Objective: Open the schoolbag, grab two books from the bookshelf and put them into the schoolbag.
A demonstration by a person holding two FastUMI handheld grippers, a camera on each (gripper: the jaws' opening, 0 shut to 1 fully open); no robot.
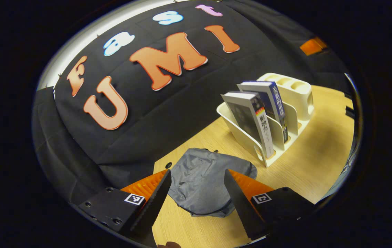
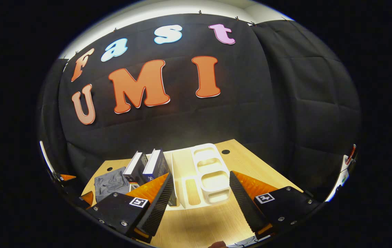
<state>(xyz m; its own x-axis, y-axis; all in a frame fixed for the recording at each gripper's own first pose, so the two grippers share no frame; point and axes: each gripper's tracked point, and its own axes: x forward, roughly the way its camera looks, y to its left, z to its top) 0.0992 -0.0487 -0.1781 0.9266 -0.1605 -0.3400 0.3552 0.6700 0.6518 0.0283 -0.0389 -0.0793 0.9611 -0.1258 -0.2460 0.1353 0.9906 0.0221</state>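
The schoolbag (image 1: 205, 182) lies flat and crumpled on the wooden table (image 1: 319, 158), a grey heap near the table's back edge, close to the black cloth wall (image 1: 140, 137). Whether it is zipped or open I cannot tell. Just beside it stands the white bookshelf (image 1: 285, 113), a plastic rack with slanted dividers and a block of cup-like slots at its far end. Two books lean in its slots: a grey-covered book (image 1: 251, 120) nearest the bag, and a blue book (image 1: 269, 100) in the next slot behind it, both tilted back.

The left gripper (image 1: 197, 196) hangs above the bag with its fingers spread wide, nothing between them, the bag showing through the gap. The right gripper (image 2: 201, 196) hovers over the table in front of the rack, likewise wide apart and empty, its gap framing the rack's cup slots.

The table is pale wood grain with small round holes near the back edge. Black quilted cloth closes the booth at the back and sides, with a bright strip of white wall above it.

The left gripper view shows the books from the side, spines and covers plain. The right gripper view looks at the rack end-on, so the books (image 2: 147, 165) show their top edges, with the bag (image 2: 111, 184) to their left and the far corner of the table beyond.
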